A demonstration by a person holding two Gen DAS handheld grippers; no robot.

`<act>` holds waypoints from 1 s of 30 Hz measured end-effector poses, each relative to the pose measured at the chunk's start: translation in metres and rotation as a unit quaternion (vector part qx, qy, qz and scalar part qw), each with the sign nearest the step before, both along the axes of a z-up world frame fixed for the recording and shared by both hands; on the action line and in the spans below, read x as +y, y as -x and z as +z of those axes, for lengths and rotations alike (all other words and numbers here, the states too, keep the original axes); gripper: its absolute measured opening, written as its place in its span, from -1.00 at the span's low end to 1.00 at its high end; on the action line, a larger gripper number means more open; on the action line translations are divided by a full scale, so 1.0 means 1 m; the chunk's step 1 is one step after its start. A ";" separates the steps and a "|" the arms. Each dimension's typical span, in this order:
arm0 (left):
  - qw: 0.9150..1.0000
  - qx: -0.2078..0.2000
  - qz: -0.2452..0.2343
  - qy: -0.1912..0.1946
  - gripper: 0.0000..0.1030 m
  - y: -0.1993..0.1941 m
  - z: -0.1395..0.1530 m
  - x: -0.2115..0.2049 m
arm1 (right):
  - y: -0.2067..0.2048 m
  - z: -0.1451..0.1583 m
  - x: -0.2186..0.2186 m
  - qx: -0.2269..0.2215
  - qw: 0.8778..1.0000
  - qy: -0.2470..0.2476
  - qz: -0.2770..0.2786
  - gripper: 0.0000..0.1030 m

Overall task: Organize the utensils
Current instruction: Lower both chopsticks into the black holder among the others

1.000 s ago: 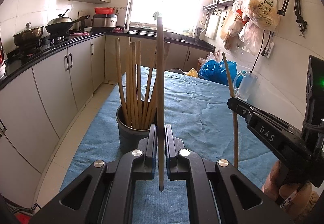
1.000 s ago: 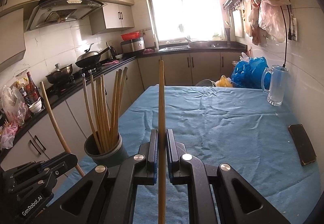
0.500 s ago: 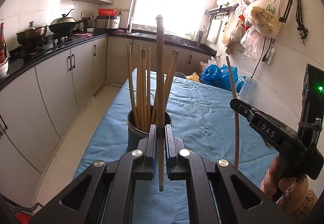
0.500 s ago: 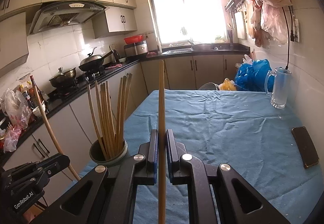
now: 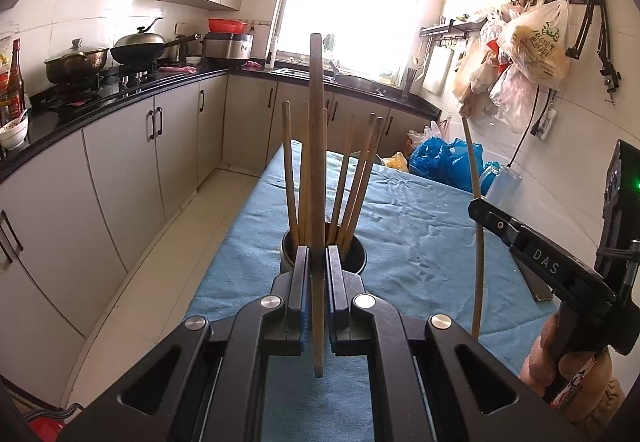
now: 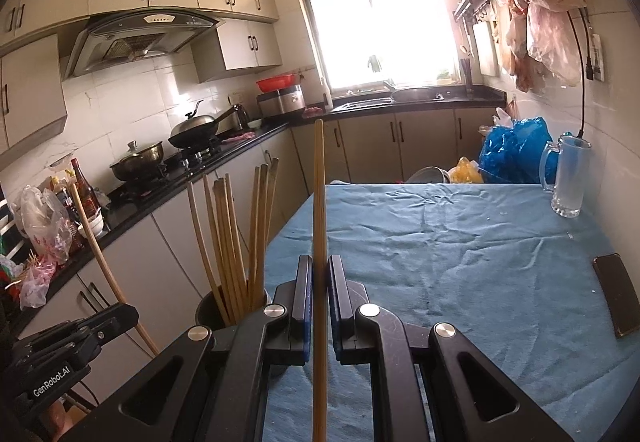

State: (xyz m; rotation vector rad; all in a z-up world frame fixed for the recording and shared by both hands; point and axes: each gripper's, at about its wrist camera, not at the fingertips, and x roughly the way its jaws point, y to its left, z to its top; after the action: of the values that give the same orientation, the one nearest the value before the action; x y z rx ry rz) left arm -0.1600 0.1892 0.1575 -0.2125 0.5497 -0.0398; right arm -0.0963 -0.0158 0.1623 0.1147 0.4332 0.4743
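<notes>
Left hand-held gripper pinches one long tan wooden chopstick, jaws pressed on it near its lower third. The stick stands near upright, long axis 12-to-6 in the left wrist view, rounded tip up, lower end hanging just below the jaws. Right behind it at 12 sits a dark round cup on the blue-cloth tabletop, holding a fan of similar chopsticks, tips up and splayed.

Right hand-held gripper pinches a second chopstick, also pale wood, slim, upright 12-to-6. In the right wrist view the cup is at 9 o'clock of that gripper, near the tabletop's left edge.
</notes>
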 end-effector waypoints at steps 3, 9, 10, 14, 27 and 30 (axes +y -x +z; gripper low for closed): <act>1.000 -0.001 -0.005 0.006 -0.87 0.000 0.001 0.001 | -0.002 -0.001 0.002 0.002 1.000 0.000 0.002 -0.84; 1.000 -0.003 -0.012 0.014 -0.87 0.001 0.005 0.004 | -0.001 0.002 0.005 -0.003 1.000 0.000 0.005 -0.84; 1.000 -0.004 -0.012 0.013 -0.87 0.002 0.005 0.004 | -0.001 0.003 0.006 -0.005 1.000 0.000 0.007 -0.84; 1.000 -0.002 -0.017 0.020 -0.87 0.002 0.006 0.007 | 0.000 0.005 0.011 -0.010 1.000 0.000 0.012 -0.84; 0.999 -0.011 -0.030 0.034 -0.87 0.004 0.015 0.022 | 0.004 0.014 0.024 -0.029 0.999 0.002 0.031 -0.84; 0.999 -0.014 -0.030 0.030 -0.87 0.002 0.018 0.023 | 0.004 0.016 0.027 -0.035 0.999 0.001 0.033 -0.84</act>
State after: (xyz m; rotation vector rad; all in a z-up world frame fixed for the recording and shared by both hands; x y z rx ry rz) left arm -0.1625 0.2124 0.1755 -0.2531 0.5282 -0.1164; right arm -0.1008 0.0115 0.1787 0.0816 0.3692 0.5410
